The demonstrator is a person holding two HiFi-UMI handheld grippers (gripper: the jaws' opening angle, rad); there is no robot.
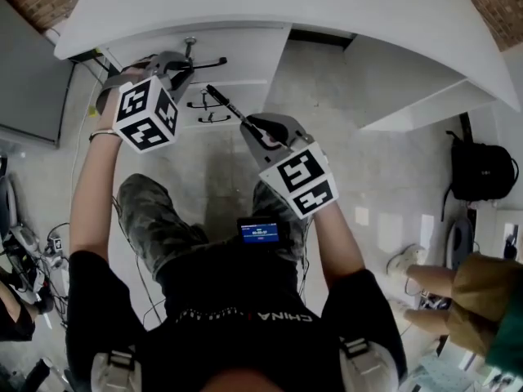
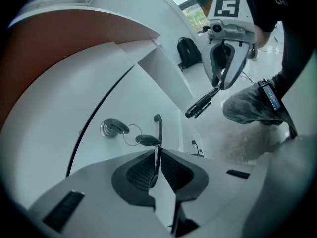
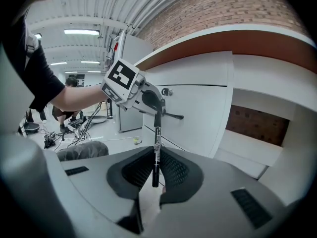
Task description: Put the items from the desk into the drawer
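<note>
My left gripper (image 1: 180,65) is shut on the black handle (image 2: 157,128) of the top drawer (image 1: 245,55) under the white desk (image 1: 327,6). A key (image 2: 113,128) sits in the drawer's lock, and a second key (image 2: 146,140) hangs from its ring beside the handle. My right gripper (image 1: 260,129) is shut on a black pen (image 1: 225,103), which points toward the drawer fronts. In the right gripper view the pen (image 3: 156,148) runs straight out between the pads, its tip close to the left gripper (image 3: 148,100). I cannot tell whether the drawer stands ajar.
Two lower drawers with black handles (image 1: 204,104) sit under the top one. A small lit device (image 1: 259,232) rests on the person's lap. A black backpack (image 1: 482,170) lies on the floor at right, near another person's hand (image 1: 429,280). Cables (image 1: 49,243) lie at left.
</note>
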